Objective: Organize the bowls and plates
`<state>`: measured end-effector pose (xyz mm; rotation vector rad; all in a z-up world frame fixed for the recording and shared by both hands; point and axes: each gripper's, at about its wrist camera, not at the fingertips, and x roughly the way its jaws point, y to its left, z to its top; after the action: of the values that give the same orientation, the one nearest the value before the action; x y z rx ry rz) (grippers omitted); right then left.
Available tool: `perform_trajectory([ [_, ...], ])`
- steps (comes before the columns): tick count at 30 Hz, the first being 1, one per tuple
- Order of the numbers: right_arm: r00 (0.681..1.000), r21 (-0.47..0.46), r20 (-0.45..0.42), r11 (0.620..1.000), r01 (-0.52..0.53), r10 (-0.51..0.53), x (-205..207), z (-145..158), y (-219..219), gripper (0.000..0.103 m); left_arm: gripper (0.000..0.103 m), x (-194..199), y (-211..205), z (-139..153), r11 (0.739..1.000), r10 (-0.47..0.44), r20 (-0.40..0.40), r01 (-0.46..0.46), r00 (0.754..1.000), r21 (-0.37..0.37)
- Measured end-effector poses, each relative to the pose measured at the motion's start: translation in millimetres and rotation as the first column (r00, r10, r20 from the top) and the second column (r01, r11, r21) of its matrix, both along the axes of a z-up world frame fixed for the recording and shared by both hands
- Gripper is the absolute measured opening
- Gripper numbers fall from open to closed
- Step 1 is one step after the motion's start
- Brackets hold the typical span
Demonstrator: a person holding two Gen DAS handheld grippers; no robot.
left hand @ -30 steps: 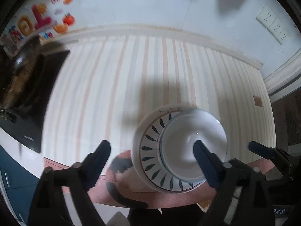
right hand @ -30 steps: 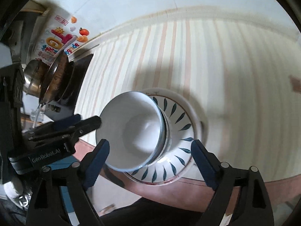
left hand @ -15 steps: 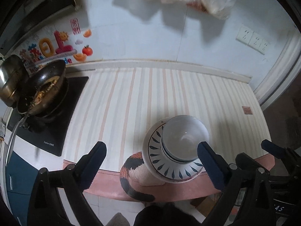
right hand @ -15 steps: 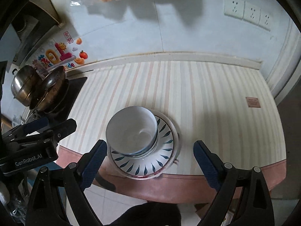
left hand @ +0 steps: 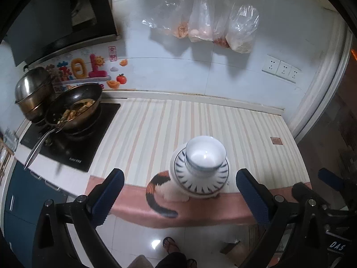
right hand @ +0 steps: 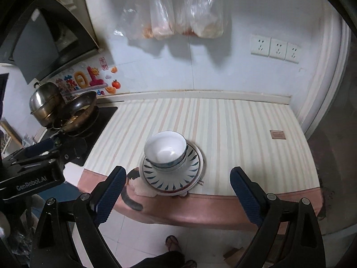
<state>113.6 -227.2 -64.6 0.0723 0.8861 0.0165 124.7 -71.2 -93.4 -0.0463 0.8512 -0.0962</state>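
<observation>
White bowls (left hand: 205, 154) are nested on a stack of plates with a blue leaf rim (left hand: 200, 187), which stands at the front edge of the striped counter (left hand: 156, 134). My left gripper (left hand: 179, 172) hangs well above and in front of the stack, its jaws opening wide with nothing between them. In the right wrist view the same bowls (right hand: 166, 151) and plates (right hand: 178, 178) lie below my right gripper (right hand: 178, 170), which is open and holds nothing. Each gripper shows in the other's view, the right gripper (left hand: 330, 178) at the right and the left gripper (right hand: 33, 163) at the left.
A frying pan with food (left hand: 73, 109) and a steel pot (left hand: 33, 91) sit on a black cooktop (left hand: 71, 147) at the left. Plastic bags (left hand: 212, 26) hang on the wall. A cat-patterned patch (left hand: 158, 187) lies under the plates. A person's sandalled foot (right hand: 171, 242) is on the floor.
Both grippers have pulled up and back from the stack, so it looks smaller and the wall, stove and floor have come into view. The bowls and plates have stayed put.
</observation>
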Motion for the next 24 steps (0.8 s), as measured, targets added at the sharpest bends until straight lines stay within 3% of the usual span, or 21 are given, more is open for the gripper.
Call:
perform_trajectory([
  [11,0.998,-0.010,0.062,1.000,0.005,-0.004,-101.6,32.7,3.1,0.097,0.103,-96.0,-6.2,15.6,0.999,0.023,0.045,-0.025,0.999,0.036],
  [24,0.998,-0.014,0.062,1.000,0.024,-0.023,-153.4,34.2,-6.9,0.098,0.103,-132.6,-6.2,10.2,0.997,0.032,0.045,-0.035,0.998,0.062],
])
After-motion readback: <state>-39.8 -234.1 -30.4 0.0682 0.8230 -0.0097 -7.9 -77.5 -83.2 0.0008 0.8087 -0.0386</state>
